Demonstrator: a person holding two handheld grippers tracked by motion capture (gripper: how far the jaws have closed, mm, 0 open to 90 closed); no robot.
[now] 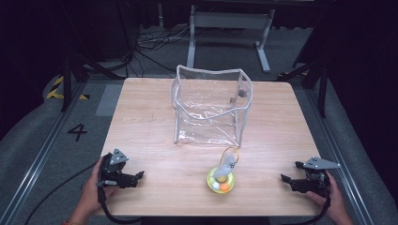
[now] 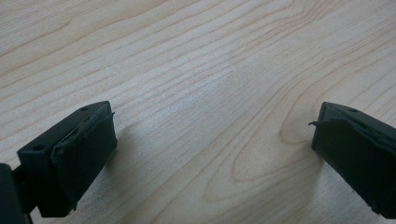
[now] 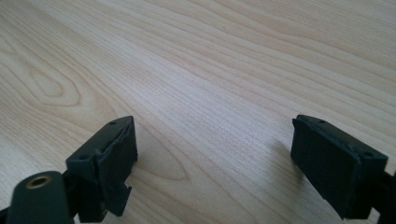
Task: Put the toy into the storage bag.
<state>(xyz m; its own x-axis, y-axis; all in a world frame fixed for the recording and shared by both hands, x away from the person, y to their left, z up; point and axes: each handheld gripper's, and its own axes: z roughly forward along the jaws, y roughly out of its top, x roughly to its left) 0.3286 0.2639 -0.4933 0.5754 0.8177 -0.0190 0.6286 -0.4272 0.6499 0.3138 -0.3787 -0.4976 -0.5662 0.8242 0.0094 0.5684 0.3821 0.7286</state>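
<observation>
So there's a clear plastic bag [image 1: 211, 105] standing open toward the far edge of the tabletop [image 1: 141, 122], and a small yellow toy [image 1: 221, 178] sits just in front of it, nearer the front edge. The left gripper [image 1: 139, 177] and right gripper [image 1: 285, 178] sit by the front corners, both with jaws spread wide, holding nothing.

Your right gripper [image 3: 212, 165] hovers low over the bare, light wood-grain table [image 3: 224, 70], its two black fingers [image 3: 109, 161] spread wide apart with nothing between them.
</observation>
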